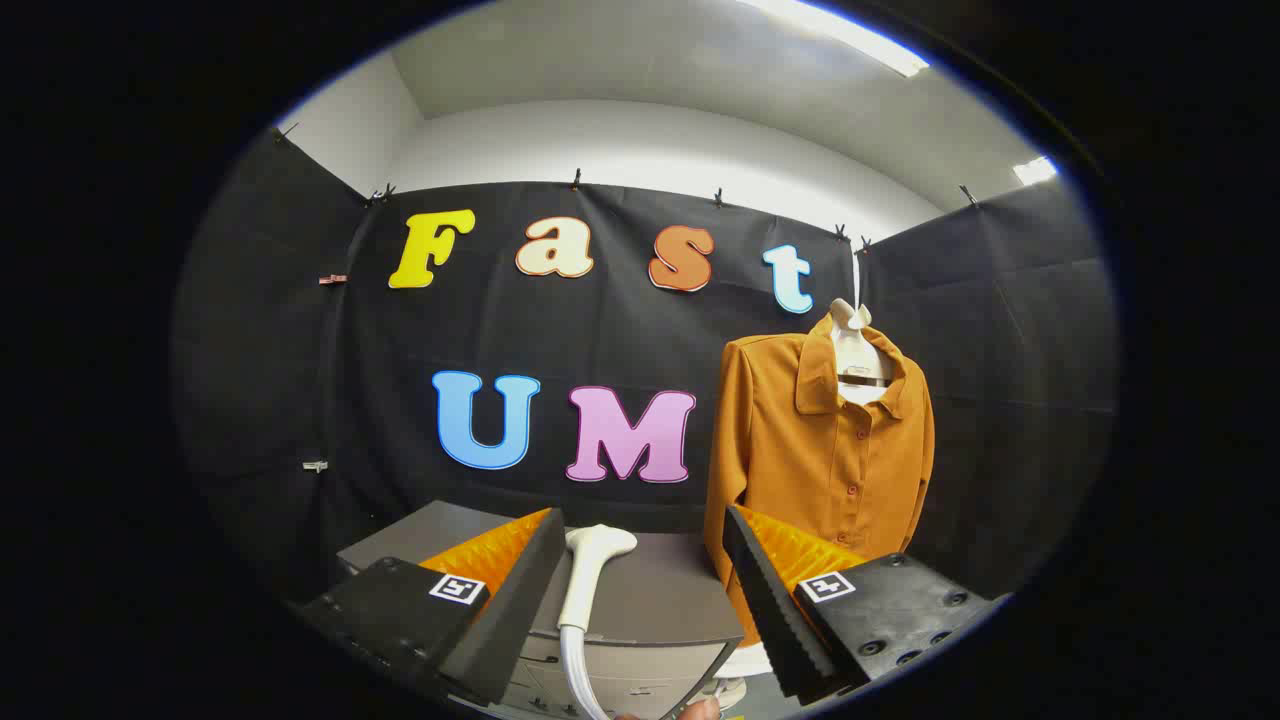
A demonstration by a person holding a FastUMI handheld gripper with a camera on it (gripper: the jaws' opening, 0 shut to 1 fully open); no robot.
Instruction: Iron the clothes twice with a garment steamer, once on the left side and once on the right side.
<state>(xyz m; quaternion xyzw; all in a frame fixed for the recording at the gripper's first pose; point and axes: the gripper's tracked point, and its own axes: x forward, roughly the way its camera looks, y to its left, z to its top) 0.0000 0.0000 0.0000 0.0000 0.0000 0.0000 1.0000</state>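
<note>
An orange-brown button-up shirt hangs on a white hanger against the booth's black wall, ahead and to the right of my fingers. A white garment steamer head lies on top of a grey cabinet, its hose trailing down toward me. My gripper is open, its two fingers spread wide. The steamer head sits between them, close to the left finger, and neither finger touches it. The right finger overlaps the shirt's lower left hem in the view.
The grey cabinet has drawers on its front face. A fingertip of a person's hand shows low down near the hose. Black cloth walls close the booth on the left, back and right.
</note>
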